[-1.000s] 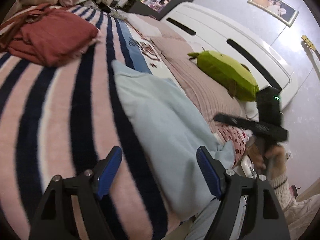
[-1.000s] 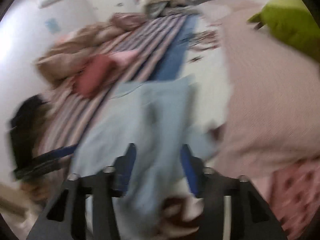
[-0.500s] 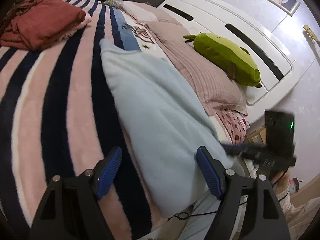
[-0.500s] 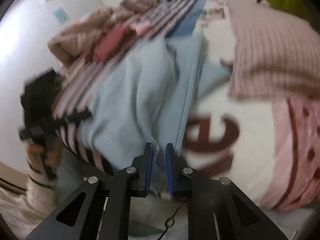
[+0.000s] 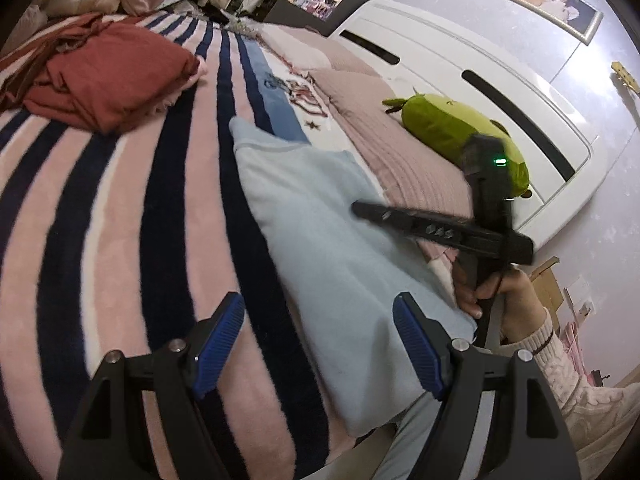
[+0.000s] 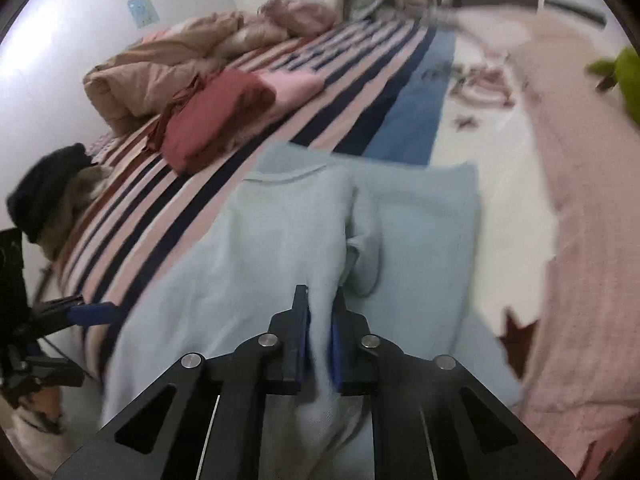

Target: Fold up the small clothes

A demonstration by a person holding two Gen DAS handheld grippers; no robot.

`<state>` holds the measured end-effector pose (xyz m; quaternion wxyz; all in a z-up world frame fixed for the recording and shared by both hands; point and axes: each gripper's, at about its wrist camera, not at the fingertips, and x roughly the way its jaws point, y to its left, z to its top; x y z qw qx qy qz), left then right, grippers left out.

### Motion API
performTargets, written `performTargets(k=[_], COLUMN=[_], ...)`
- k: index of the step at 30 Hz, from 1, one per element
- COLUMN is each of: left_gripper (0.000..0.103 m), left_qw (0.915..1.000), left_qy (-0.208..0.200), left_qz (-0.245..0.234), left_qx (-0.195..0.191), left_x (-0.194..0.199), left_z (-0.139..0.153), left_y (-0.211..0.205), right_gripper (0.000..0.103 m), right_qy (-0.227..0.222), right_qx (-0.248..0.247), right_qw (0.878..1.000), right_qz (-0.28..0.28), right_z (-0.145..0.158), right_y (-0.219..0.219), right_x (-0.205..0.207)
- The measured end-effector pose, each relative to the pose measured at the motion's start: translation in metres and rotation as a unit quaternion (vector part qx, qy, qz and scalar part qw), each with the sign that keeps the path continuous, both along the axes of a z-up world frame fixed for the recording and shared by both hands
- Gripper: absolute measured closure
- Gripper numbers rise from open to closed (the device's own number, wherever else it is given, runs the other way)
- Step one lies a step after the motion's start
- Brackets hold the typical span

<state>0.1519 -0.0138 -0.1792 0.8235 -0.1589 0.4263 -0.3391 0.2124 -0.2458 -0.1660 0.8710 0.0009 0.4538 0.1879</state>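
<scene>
On the far left of the bed sits a folded red cloth (image 5: 108, 76) on the pink and dark blue striped blanket (image 5: 120, 220). Next to the stripes, near the bed's front edge, lies the light blue garment (image 5: 320, 240), mostly flat. The left gripper (image 5: 320, 340) hangs just above the blanket with its two blue pads (image 5: 218, 340) wide apart. Nothing is between them; one pad is over the stripes and the other is over the near end of the blue cloth. Further right, a hand (image 5: 500, 296) in a white knit sleeve holds the black right gripper (image 6: 320, 332) over the garment's right side. Seen from its own camera, this gripper's pads are squeezed together on a fold of the light blue garment (image 6: 320, 240), and the pinched cloth bunches up in a ridge in front of them. Behind that, a green plush toy (image 5: 452, 136) rests on a pink ribbed cover (image 5: 400, 160), close to the white headboard (image 5: 500, 80).
</scene>
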Motion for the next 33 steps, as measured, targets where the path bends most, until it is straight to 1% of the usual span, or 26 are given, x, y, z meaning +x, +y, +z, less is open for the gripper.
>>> performTargets(k=[2,4,5,6,7,8,10,11,12,13,14,15,17,19,21,22,23,24,25,27,28,29,30,31,33], left_gripper=[0.03,0.029,0.029,0.029,0.029,0.029,0.029,0.029,0.029,0.029,0.029,0.029,0.029,0.029,0.029,0.029,0.029,0.029,0.029,0.029,0.029,0.029,0.029,0.029,0.029], left_qw=[0.9999,0.9997,0.9995,0.9993,0.999,0.9988,0.9986,0.9986,0.9984,0.9983,0.9978,0.9975,0.9972,0.9968,0.9965,0.9962,0.996,0.9957,0.9959,0.9966,0.9971,0.9976,0.9979,0.998,0.9976], left_qy=[0.007,0.01,0.011,0.012,0.013,0.015,0.017,0.015,0.014,0.014,0.017,0.02,0.025,0.029,0.025,0.024,0.024,0.025,0.027,0.027,0.026,0.027,0.03,0.032,0.045], left_qz=[-0.01,-0.021,-0.029,-0.036,-0.042,-0.045,-0.05,-0.051,-0.054,-0.056,-0.062,-0.066,-0.069,-0.07,-0.075,-0.077,-0.079,-0.082,-0.083,-0.078,-0.071,-0.063,-0.058,-0.056,-0.051], left_qx=[0.002,0.0,-0.002,-0.004,-0.008,-0.009,-0.003,0.005,0.009,0.011,0.012,0.013,0.019,0.024,0.028,0.032,0.035,0.034,0.026,0.006,-0.001,-0.002,-0.002,-0.002,0.008], left_x=[0.001,0.002,0.002,0.002,0.001,0.001,-0.002,-0.004,-0.007,-0.009,-0.012,-0.014,-0.019,-0.024,-0.028,-0.029,-0.028,-0.026,-0.022,-0.013,-0.005,0.004,0.014,0.023,0.052], left_z=[-0.005,-0.007,-0.008,-0.009,-0.01,-0.01,-0.01,-0.01,-0.009,-0.008,-0.009,-0.011,-0.014,-0.017,-0.017,-0.016,-0.015,-0.012,-0.009,-0.002,0.003,0.006,0.008,0.009,0.002], left_y=[-0.005,-0.013,-0.017,-0.022,-0.026,-0.028,-0.033,-0.034,-0.033,-0.032,-0.03,-0.028,-0.024,-0.02,-0.02,-0.021,-0.022,-0.023,-0.023,-0.022,-0.022,-0.024,-0.028,-0.032,-0.045], right_gripper=[0.099,0.1,0.1,0.1,0.1,0.099,0.097,0.096,0.091,0.076,0.068,0.057,0.056,0.056,0.055,0.055,0.055,0.055,0.052,0.048,0.043,0.04,0.037,0.037,0.037], right_qy=[-0.026,-0.036,-0.039,-0.043,-0.042,-0.035,-0.01,-0.007,-0.013,-0.014,-0.011,-0.003,0.02,0.043,0.056,0.057,0.058,0.067,0.074,0.067,0.064,0.064,0.072,0.087,0.13], right_qx=[-0.005,-0.005,-0.016,-0.037,-0.048,-0.047,-0.026,-0.02,-0.009,-0.002,0.009,0.019,0.03,0.021,-0.008,-0.01,0.002,0.023,0.051,0.1,0.115,0.121,0.127,0.131,0.15], right_qw=[0.999,0.997,0.996,0.995,0.994,0.994,0.996,0.996,0.997,0.997,0.999,0.999,0.999,0.999,0.998,0.998,0.998,0.997,0.996,0.992,0.99,0.989,0.987,0.985,0.978], right_qz=[-0.033,-0.062,-0.073,-0.083,-0.087,-0.088,-0.085,-0.085,-0.078,-0.07,-0.052,-0.034,-0.01,0.002,0.002,0.0,-0.005,-0.012,-0.02,-0.04,-0.049,-0.052,-0.06,-0.067,-0.065], right_z=[0.011,0.018,0.019,0.017,0.015,0.012,0.008,0.009,0.015,0.021,0.025,0.025,0.021,0.01,-0.005,-0.008,-0.009,-0.007,-0.003,0.006,0.01,0.011,0.009,0.004,-0.015], right_y=[-0.015,-0.035,-0.042,-0.048,-0.051,-0.054,-0.062,-0.062,-0.062,-0.062,-0.06,-0.055,-0.049,-0.041,-0.037,-0.038,-0.041,-0.048,-0.055,-0.071,-0.079,-0.081,-0.086,-0.088,-0.088], right_x=[-0.011,-0.018,-0.02,-0.022,-0.021,-0.02,-0.023,-0.027,-0.037,-0.048,-0.061,-0.071,-0.096,-0.114,-0.134,-0.138,-0.141,-0.139,-0.135,-0.123,-0.114,-0.108,-0.097,-0.084,-0.058])
